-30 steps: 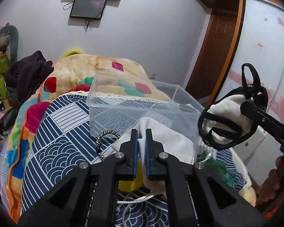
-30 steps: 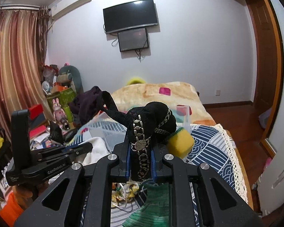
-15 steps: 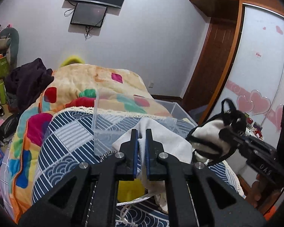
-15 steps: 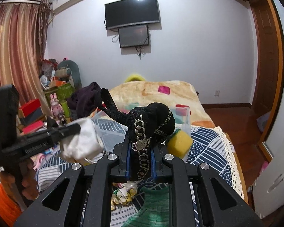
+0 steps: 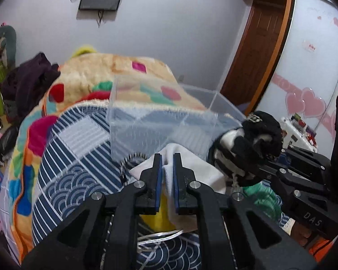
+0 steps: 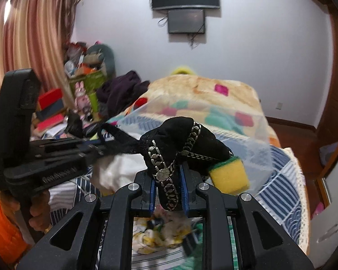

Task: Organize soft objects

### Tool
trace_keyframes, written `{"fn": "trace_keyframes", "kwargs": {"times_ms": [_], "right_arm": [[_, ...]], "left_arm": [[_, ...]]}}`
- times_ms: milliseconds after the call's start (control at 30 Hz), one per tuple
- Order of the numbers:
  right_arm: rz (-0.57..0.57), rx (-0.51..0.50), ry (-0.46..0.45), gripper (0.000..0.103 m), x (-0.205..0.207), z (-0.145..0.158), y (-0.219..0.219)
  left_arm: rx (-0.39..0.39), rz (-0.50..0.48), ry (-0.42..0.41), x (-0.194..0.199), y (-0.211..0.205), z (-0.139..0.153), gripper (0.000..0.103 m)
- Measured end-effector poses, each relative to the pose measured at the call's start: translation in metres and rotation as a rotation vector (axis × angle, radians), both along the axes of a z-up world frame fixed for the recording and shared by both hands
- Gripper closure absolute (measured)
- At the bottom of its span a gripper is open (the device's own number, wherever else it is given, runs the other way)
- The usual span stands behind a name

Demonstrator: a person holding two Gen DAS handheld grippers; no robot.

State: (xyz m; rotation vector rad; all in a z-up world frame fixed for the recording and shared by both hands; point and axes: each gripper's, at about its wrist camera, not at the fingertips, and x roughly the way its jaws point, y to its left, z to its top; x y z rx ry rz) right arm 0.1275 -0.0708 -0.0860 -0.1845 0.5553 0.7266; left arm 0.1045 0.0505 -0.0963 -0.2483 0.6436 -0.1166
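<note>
left wrist view: a clear plastic box (image 5: 160,121) with thin, see-through walls stands on the bed, straight ahead of the left gripper (image 5: 167,175). the bed carries a navy and white patterned cover (image 5: 74,157) with stripes and wave arcs, and behind it a fuzzy cream blanket (image 5: 115,72) dotted with pink, green and red patches. a dark purple heap of clothes (image 5: 31,78) sits at the far left, and a wooden door (image 5: 256,60) and a white wardrobe with pink hearts (image 5: 308,72) stand to the right. the left gripper's blue-padded jaws are clenched on a fold of a soft white cloth (image 5: 191,164), which drapes just in front of the box. under it show a yellow sponge (image 5: 157,216) and a white cord (image 5: 160,238). to the right, the right gripper (image 5: 268,157) comes in from the side with a black bundle (image 5: 256,135) showing white patches, held just beside the box's near right corner.

right wrist view: the right gripper (image 6: 167,182) has its jaws closed on the same black bundle (image 6: 182,139), a matte knit-looking fabric crossed by a silver metal chain (image 6: 166,175) with a round disc. a thin black strap runs left from it toward the left gripper (image 6: 87,148), whose grip is blurred here. a yellow sponge with a green top (image 6: 229,173) lies just right of the bundle, touching the box wall (image 6: 247,144). striped curtains (image 6: 33,31), a cluttered corner and two wall screens (image 6: 186,4) fill the background.
</note>
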Motion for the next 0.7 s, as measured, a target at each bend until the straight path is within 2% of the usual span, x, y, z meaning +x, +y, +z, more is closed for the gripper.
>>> {"fn": "trace_keyframes", "kwargs": {"times_ms": [33, 100, 200, 300, 367, 433, 533, 700], "right_arm": [[0.010, -0.005, 0.011, 0.085, 0.000, -0.003, 0.002], [0.027, -0.006, 0.033, 0.085, 0.001, -0.007, 0.003], [0.056, -0.003, 0.075, 0.084, 0.004, -0.013, 0.003], [0.075, -0.009, 0.094, 0.081, 0.004, -0.016, 0.003], [0.087, -0.012, 0.101, 0.074, 0.002, -0.018, 0.004], [0.097, -0.022, 0.101, 0.057, -0.001, -0.019, 0.006], [0.108, -0.031, 0.096, 0.040, -0.007, -0.021, 0.007], [0.102, -0.049, 0.083, 0.039, -0.009, -0.021, 0.004]], "left_arm": [[-0.007, -0.007, 0.002, -0.001, 0.000, -0.002, 0.090], [-0.015, -0.006, -0.007, -0.007, 0.002, 0.000, 0.071], [-0.023, 0.001, -0.039, -0.018, 0.005, 0.007, 0.056], [-0.035, 0.006, -0.077, -0.030, 0.007, 0.019, 0.050], [-0.055, -0.010, -0.087, -0.033, 0.007, 0.024, 0.048], [-0.052, -0.019, -0.095, -0.034, 0.004, 0.028, 0.047], [-0.050, -0.036, -0.099, -0.034, -0.002, 0.029, 0.047], [-0.056, -0.051, -0.088, -0.033, -0.010, 0.027, 0.047]]}}
